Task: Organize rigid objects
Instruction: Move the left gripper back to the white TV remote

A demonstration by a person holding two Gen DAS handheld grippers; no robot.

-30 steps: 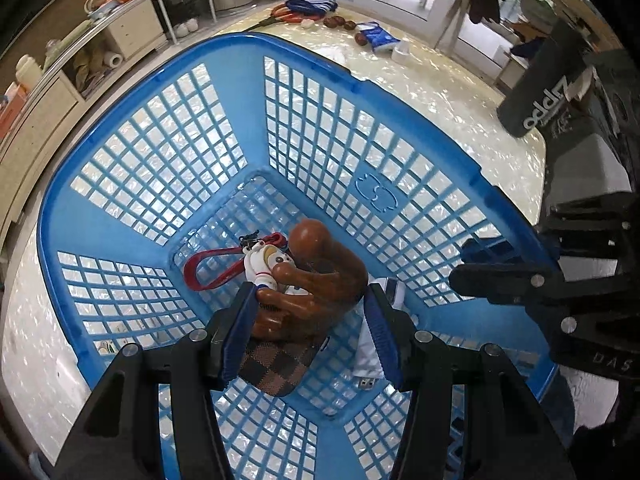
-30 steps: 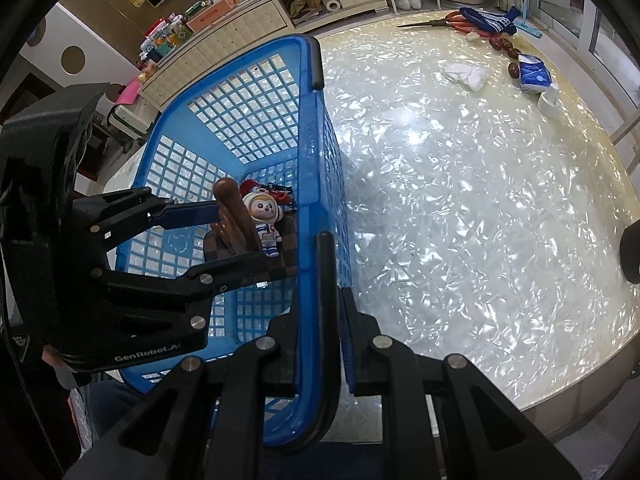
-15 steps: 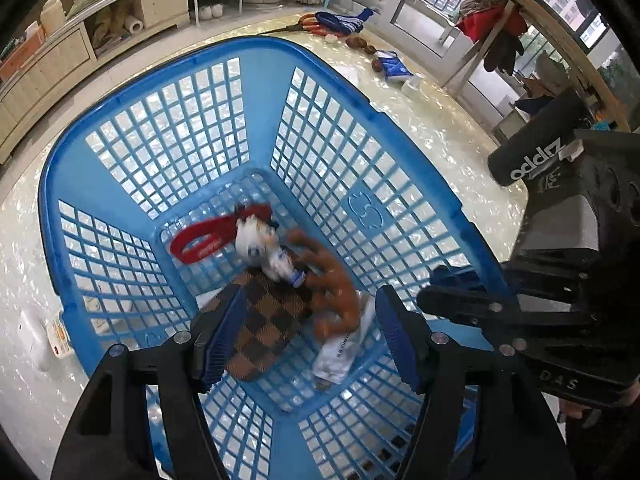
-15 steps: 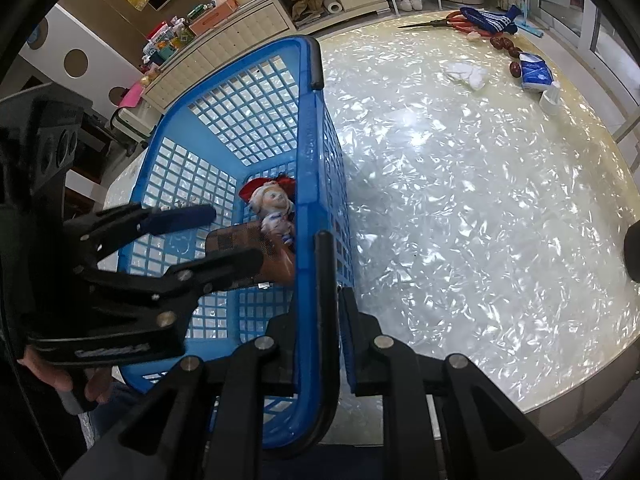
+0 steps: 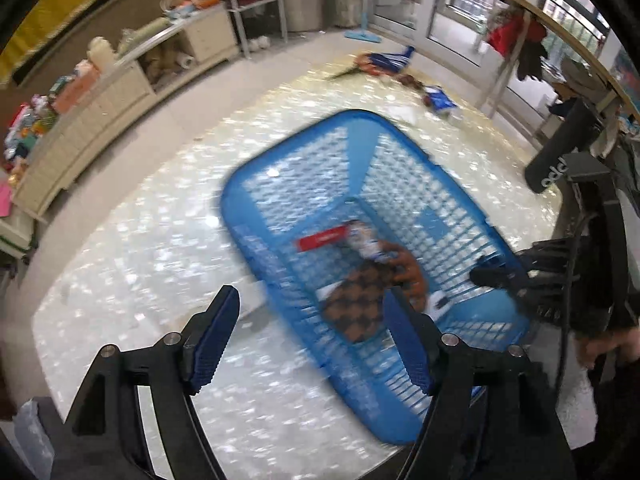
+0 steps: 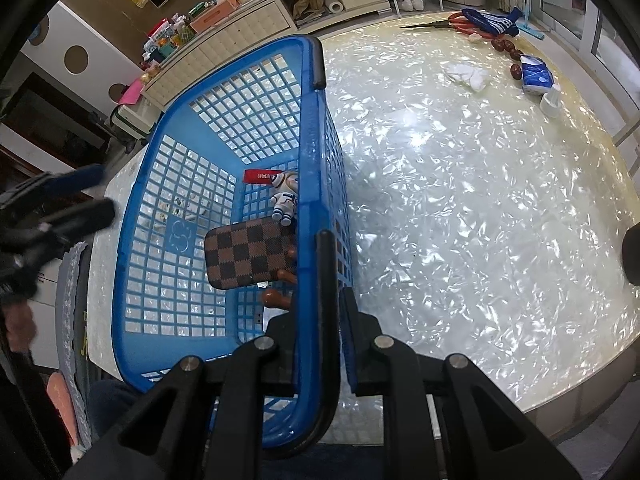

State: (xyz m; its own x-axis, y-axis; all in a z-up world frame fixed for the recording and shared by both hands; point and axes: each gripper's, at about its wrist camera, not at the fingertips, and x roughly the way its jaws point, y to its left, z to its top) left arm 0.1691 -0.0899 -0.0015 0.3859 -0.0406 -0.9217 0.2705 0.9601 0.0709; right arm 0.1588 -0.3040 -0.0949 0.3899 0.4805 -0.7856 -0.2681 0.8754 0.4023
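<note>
On the pearly bench, your left hand-held gripper has just opened, empty, releasing the wooden hand model into the blue basket; your right hand-held gripper clamps the rim.

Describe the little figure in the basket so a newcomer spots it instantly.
Find the blue basket on the pearly table. On its floor, by the wall nearest open tabletop, a small white toy figure lies between a red strap and a brown checkered wallet. It alone is white and doll-shaped.
</note>
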